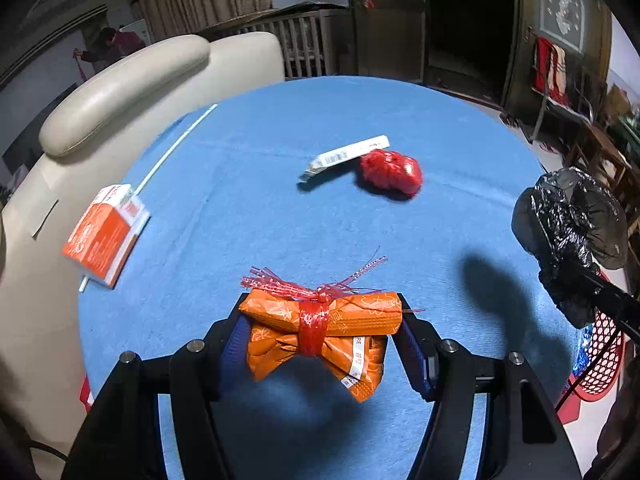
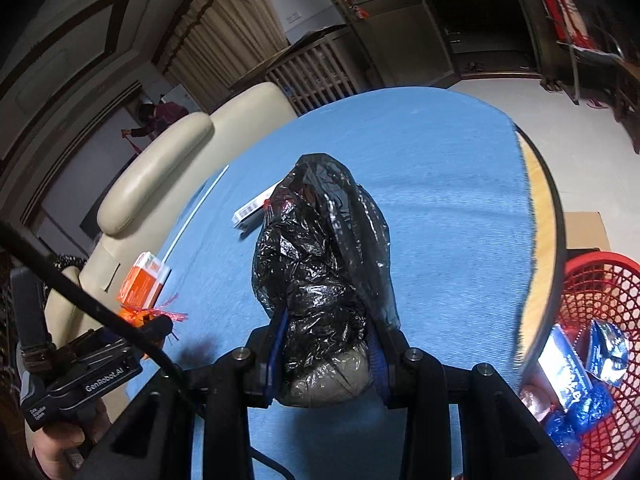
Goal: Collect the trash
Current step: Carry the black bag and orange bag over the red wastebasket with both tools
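- An orange packet point(image 1: 320, 334), tied at its waist with red string, is clamped between the fingers of the left gripper point(image 1: 320, 320) and is carried clear of the blue cloth point(image 1: 280, 208), its shadow falling on the cloth beneath it.
- The packet is seen as a crumpled wrapper pinched into a bow shape, with frayed red string ends spreading above the knot and a white printed strip on its lower right flap.
- A black bag point(image 2: 320, 280) is gripped by the right gripper point(image 2: 326, 344); the fingers are closed on its lower part, and the bag bulges upward in crinkled, glossy, partly see-through film.
- The same bag is seen from the left wrist view at the right edge, held over the table's rim.
- A red basket point(image 2: 600, 320) stands below the table edge on the right and already holds several pieces, among them blue wrappers and a blue and white packet; part of the collecting is judged done.
- Both held pieces are not yet in the basket.
- Left lying on the cloth are an orange box point(image 1: 106, 236) near the left edge, a white carton point(image 1: 346, 156) farther back, and a red wad point(image 1: 392, 172) touching or just beside the carton.
- The task is judged roughly midway.
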Available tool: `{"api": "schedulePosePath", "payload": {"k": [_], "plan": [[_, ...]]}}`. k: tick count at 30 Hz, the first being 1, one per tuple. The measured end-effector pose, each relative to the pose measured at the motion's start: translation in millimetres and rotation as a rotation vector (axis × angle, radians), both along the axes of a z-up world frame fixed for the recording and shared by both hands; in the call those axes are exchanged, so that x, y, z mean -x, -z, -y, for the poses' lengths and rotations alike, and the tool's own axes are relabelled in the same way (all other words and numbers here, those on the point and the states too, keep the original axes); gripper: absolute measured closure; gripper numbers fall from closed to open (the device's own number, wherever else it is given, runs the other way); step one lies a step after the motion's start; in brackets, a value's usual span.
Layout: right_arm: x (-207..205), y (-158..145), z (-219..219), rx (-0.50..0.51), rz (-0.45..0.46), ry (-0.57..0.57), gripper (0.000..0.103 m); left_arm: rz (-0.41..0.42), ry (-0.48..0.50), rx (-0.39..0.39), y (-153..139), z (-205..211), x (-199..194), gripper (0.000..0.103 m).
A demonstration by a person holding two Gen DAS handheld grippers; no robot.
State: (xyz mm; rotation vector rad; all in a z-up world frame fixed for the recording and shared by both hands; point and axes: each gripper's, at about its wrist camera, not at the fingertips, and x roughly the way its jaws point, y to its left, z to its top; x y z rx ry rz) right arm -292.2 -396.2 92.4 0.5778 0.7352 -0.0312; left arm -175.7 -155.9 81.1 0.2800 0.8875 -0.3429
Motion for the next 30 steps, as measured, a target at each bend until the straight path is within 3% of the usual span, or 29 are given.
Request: {"api": "schedulePosePath", "payload": {"k": [15, 30], "plan": [[14, 5, 9, -0.048, -0.003, 0.101, 0.065, -0.043, 0.084, -0.045, 13, 51, -4, 0.035], [14, -12, -16, 0.006, -0.035, 0.127, 0.065, -0.093, 0.092, 0.011, 21, 48, -11, 0.035]]}}
